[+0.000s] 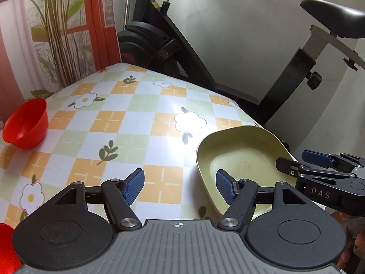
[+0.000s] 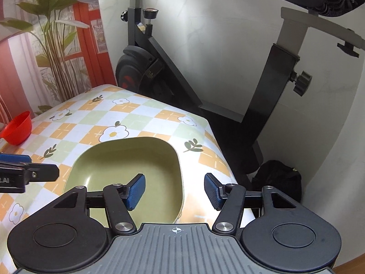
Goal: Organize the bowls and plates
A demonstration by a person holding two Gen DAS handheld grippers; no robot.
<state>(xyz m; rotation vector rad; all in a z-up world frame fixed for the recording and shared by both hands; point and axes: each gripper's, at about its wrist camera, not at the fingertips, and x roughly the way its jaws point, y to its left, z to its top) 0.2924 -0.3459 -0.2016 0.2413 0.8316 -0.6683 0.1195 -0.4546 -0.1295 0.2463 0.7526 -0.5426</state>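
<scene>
A pale green square plate [image 1: 239, 159] lies on the checked tablecloth near the table's right edge; the right wrist view looks straight down on this green plate [image 2: 127, 164]. My left gripper [image 1: 180, 186] hovers open just left of it, its right finger over the plate's near rim. My right gripper [image 2: 174, 190] is open above the plate's right rim, its left finger over the dish and its right finger outside. A red bowl [image 1: 26, 124] stands at the far left; the same red bowl [image 2: 17, 127] shows small in the right wrist view. Nothing is held.
A second red object [image 1: 5, 246] peeks in at the lower left corner. An exercise bike [image 1: 173, 52] stands behind the table [image 1: 141, 118] against a white wall. A black bag [image 2: 277, 178] lies on the floor to the right. A curtain printed with a plant [image 1: 57, 34] hangs at the back left.
</scene>
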